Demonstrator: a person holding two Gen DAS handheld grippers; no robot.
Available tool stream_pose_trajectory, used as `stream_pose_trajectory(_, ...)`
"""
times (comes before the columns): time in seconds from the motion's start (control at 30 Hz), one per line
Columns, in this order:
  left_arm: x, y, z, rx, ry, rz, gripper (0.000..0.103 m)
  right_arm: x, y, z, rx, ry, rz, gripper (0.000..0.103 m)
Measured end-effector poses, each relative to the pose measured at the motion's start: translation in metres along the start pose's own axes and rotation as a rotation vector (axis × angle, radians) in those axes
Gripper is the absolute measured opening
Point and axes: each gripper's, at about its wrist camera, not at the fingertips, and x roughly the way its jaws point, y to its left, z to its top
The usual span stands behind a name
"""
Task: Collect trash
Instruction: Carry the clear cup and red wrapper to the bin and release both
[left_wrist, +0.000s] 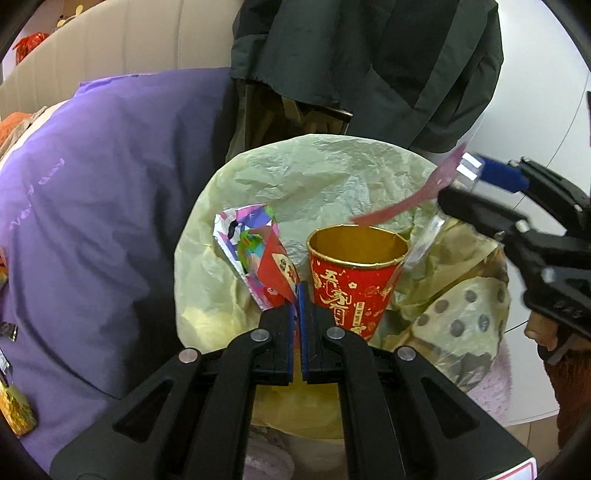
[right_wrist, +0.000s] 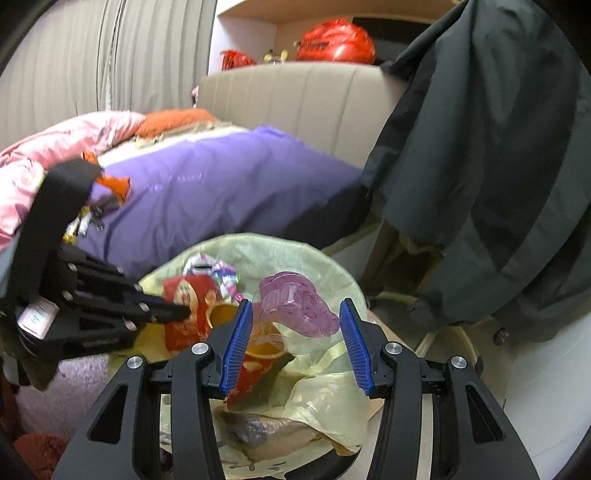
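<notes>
Trash: a crumpled colourful wrapper (left_wrist: 255, 258) with a red printed panel is pinched at its lower edge by the left gripper (left_wrist: 298, 295), whose jaws are clenched on it. It is held over the open mouth of the bin, lined with a pale yellow bag (left_wrist: 295, 173), just beside a red paper cup (left_wrist: 354, 273) with a gold interior that already stands upright inside.

The right gripper (right_wrist: 295, 332) is seen with its blue pads set apart; a clear plastic blister with a pink tint (right_wrist: 295, 306) sits between them. Contact at both pads cannot be confirmed, though the piece appears to be carried, not lying in the bag.

Step in hand, as judged: both pieces are to be dropped into the liner.

- The wrapper should be brought well inside the rim before the left jaws are released, so it is not caught on the bag's folded edge.
- The upright cup should be avoided; a knock could tip it.
- The blister is light and stiff, so a low release is advised to stop it glancing off.
- The grippers are near each other over the bin; one release at a time is safer.
</notes>
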Motion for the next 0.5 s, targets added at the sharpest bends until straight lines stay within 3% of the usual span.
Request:
stream_pose_trajectory(0.23,0.001,0.017,-0.002,-0.07,0.006,-0.085,0.002,0.021,-0.002,-0.005,0.007,0.056,0.011,0.046)
stream_pose_trajectory(0.5,-0.009,0.017,-0.004,-0.079,-0.007,-0.112,0.002,0.021,-0.01,-0.006,0.029,0.055,0.003,0.046)
